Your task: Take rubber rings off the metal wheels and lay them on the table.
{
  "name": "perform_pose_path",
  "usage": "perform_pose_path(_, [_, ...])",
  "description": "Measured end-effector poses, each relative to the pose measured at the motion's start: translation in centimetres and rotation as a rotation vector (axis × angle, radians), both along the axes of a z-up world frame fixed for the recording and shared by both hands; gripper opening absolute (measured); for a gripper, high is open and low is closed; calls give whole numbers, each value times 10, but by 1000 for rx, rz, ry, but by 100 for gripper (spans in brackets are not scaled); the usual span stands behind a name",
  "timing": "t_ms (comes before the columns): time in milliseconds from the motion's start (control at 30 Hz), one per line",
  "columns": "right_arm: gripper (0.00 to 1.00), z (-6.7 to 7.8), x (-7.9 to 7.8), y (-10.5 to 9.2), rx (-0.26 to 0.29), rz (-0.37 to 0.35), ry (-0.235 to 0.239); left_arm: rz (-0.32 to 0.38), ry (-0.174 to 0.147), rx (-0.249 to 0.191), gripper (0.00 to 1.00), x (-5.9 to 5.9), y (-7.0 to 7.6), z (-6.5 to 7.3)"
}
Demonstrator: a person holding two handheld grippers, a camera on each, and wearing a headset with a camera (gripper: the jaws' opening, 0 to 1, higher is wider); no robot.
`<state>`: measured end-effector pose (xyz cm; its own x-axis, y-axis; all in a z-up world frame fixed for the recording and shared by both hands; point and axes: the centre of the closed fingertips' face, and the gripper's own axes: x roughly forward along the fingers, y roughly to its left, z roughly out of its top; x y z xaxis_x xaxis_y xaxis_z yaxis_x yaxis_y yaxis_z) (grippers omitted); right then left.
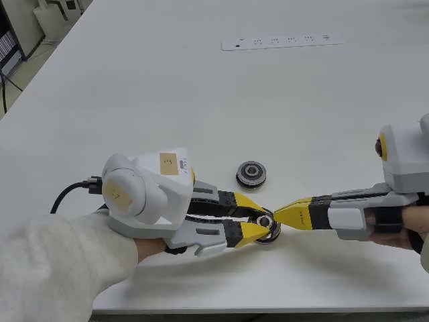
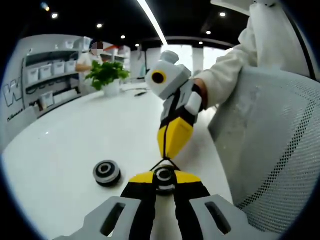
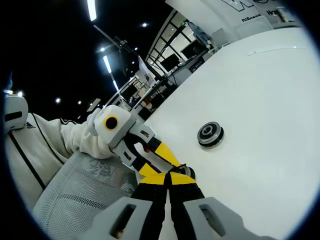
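Here, held level and tip to tip, the left hand-held gripper (image 1: 265,222) clamps a wheel (image 1: 267,219); the right hand-held gripper (image 1: 277,216) pinches its ring (image 2: 159,165).

Tan sticker (image 1: 169,163) on top of the left hand-held gripper (image 1: 266,223): one handwritten mark, maybe "3", not sure. Small black print on the right hand-held gripper (image 1: 277,216), on its yellow finger (image 1: 303,213): too small to read. Left gripper view: big letter "W" (image 2: 11,92) on the back wall, the line under it illegible. Right gripper view: wall lettering (image 3: 246,6) at the top, cut off and unreadable.
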<state>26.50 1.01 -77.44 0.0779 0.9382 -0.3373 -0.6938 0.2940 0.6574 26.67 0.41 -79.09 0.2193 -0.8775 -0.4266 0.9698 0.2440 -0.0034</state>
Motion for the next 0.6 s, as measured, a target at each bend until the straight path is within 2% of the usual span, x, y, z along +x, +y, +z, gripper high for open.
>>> perform_pose_path(267, [0, 2, 1, 0, 20, -12, 13, 2, 3, -3, 14, 0, 0, 1])
perform_pose_path(433, [0, -1, 2, -1, -2, -18, 6, 6, 8, -8, 14, 0, 0, 1])
perform_pose_path(600, [0, -5, 4, -3, -14, -31, 15, 7, 5, 11, 14, -1, 0, 1])
